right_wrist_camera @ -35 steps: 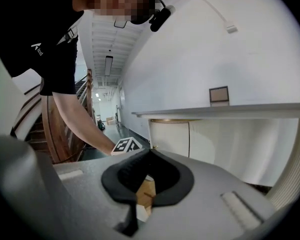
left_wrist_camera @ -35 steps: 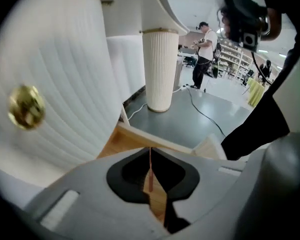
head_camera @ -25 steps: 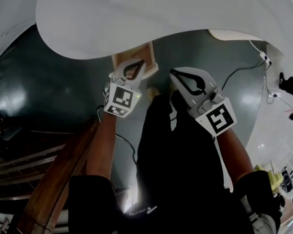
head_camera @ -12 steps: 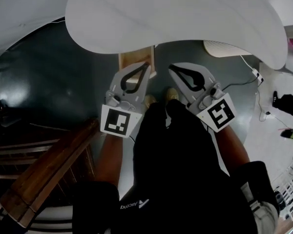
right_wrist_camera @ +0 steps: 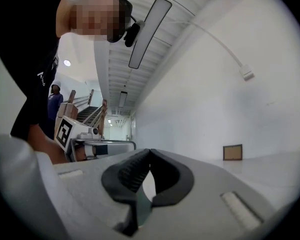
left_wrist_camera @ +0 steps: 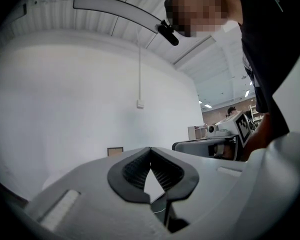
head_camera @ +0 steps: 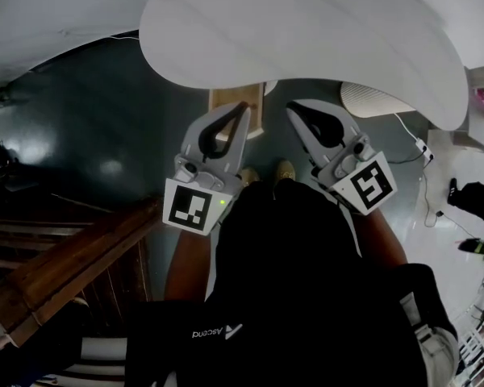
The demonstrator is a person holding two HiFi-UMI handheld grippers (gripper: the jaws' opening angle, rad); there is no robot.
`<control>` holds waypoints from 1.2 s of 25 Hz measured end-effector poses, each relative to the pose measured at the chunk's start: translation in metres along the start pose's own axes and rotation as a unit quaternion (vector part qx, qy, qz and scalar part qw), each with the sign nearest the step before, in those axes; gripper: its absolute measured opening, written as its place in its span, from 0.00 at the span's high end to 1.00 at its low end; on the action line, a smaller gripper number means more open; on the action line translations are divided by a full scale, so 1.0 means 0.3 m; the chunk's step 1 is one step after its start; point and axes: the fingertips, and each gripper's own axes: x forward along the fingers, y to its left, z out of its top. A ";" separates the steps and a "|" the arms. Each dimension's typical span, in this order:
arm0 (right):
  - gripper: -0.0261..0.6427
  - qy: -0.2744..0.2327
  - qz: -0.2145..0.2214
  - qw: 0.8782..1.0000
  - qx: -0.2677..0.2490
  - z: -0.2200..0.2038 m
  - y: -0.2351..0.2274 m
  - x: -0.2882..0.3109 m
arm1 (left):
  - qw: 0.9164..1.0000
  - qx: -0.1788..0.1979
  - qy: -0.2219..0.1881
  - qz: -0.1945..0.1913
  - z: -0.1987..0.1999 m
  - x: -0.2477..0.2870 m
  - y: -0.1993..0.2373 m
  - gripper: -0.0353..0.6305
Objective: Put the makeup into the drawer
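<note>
No makeup and no drawer show in any view. In the head view my left gripper [head_camera: 240, 108] and right gripper [head_camera: 294, 108] are held side by side in front of the person's dark shirt. Both point toward a big white curved surface [head_camera: 306, 39]. Each has its jaws together with nothing between them. The left gripper view has the closed left gripper [left_wrist_camera: 150, 149] facing a bare white wall [left_wrist_camera: 80, 114], with the other gripper's marker cube [left_wrist_camera: 244, 125] at the right. The right gripper view shows the closed right gripper [right_wrist_camera: 150, 151] facing the same wall.
A small light wooden piece [head_camera: 254, 110] lies past the left gripper's tip on the dark floor [head_camera: 81, 135]; a brown framed panel [right_wrist_camera: 232, 152] shows low on the wall. Wooden stair rails [head_camera: 56, 272] run at the lower left. A cable and plug [head_camera: 419, 145] lie at the right.
Both grippers have come up and now point more level, the left one turning the most. Their jaws stayed together, and the white surface fills more of the head view.
</note>
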 end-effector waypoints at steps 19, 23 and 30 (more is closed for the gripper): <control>0.96 -0.016 -0.002 1.000 -0.019 0.058 0.005 0.012 | 1.000 0.010 -0.025 -0.002 0.082 -0.005 0.019 0.93; 0.96 -0.014 -0.004 1.000 -0.020 0.056 0.004 0.010 | 1.000 0.009 -0.026 -0.003 0.081 -0.004 0.024 0.93; 0.96 -0.010 0.000 1.000 -0.019 0.042 0.003 0.011 | 1.000 0.008 -0.022 -0.001 0.067 -0.005 0.027 0.93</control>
